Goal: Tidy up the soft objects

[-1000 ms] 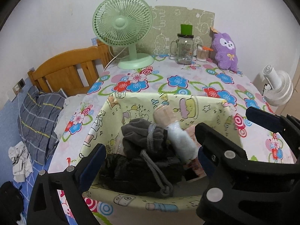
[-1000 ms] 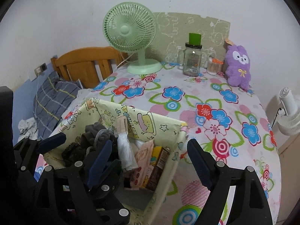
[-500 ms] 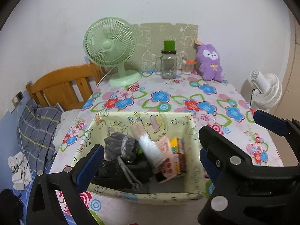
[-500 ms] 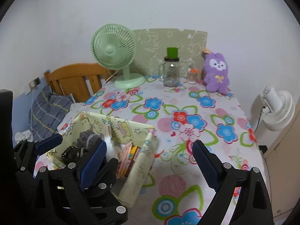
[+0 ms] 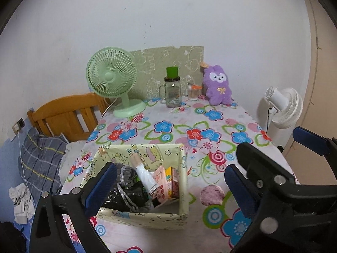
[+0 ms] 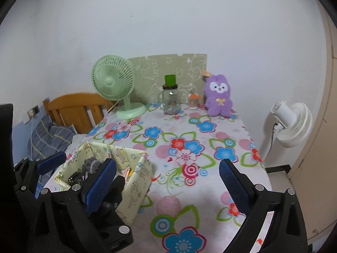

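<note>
Seemingly, soft items are packed in the fabric bin (image 5: pixel 182 181); both grippers (image 5: pixel 168 183) (image 6: pixel 166 181) are held empty, the left's jaws apart, the right's opening; the purple plush (image 5: pixel 218 86) is left on the table.

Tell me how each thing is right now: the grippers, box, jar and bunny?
Left gripper: open, empty.
Right gripper: jaws opening, nothing between them.
Box: open on top, stuffed with things.
Jar: upright, lid on.
Bunny: sitting upright by the wall.
</note>
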`<state>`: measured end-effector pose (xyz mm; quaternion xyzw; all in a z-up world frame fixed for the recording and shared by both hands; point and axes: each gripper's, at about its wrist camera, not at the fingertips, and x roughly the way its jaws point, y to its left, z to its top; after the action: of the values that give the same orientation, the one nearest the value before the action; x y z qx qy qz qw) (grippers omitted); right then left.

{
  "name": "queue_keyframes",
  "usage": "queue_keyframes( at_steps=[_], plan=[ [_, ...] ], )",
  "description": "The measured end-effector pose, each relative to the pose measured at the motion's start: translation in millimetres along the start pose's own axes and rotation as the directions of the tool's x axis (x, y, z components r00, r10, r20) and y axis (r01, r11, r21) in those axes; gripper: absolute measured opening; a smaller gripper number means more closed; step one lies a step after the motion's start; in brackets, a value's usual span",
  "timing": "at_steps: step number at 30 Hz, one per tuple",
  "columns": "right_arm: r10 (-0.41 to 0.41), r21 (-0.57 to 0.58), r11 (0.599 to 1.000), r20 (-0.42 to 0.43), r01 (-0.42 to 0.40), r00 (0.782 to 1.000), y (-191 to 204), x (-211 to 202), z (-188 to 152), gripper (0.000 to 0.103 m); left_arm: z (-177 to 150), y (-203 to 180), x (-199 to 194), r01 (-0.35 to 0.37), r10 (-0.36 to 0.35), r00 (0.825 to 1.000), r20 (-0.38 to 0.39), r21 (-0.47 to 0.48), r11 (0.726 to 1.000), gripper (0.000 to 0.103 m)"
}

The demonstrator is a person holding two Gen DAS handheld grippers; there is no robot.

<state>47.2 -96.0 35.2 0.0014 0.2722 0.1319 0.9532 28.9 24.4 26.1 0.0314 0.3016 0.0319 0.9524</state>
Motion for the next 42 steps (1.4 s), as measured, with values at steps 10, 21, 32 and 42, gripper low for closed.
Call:
queue_keyframes(
  at_steps=[10,21,32,42],
  plan=[
    [-0.071,0.054,0.996,0.064,0.068,0.995,-31.9,-36.8,-4.5,0.1,4.2,-12.5,-23.5,0.008,-0.009,0.999,0.054,0.007,1.0,0.103],
    [-0.126,0.085,0.99,0.116,0.117,0.985,-53.3,-65.5,-7.7,0.1,5.7,-11.1,-42.6,-0.002,0.003,0.995,0.099,-0.01,1.0,0.103],
    [-0.133,0.08,0.989,0.122,0.124,0.984,-53.4,-70.5,-9.6,0.1,3.5,0.6,-47.1,-0.009,0.015,0.995,0.102,-0.055,0.998,0.103],
    [-0.129,0.072,0.99,0.119,0.121,0.984,-48.8,-70.4,-9.1,0.1,2.5,3.8,-48.2,-0.013,0.019,0.994,0.105,-0.06,0.998,0.103]
  ],
)
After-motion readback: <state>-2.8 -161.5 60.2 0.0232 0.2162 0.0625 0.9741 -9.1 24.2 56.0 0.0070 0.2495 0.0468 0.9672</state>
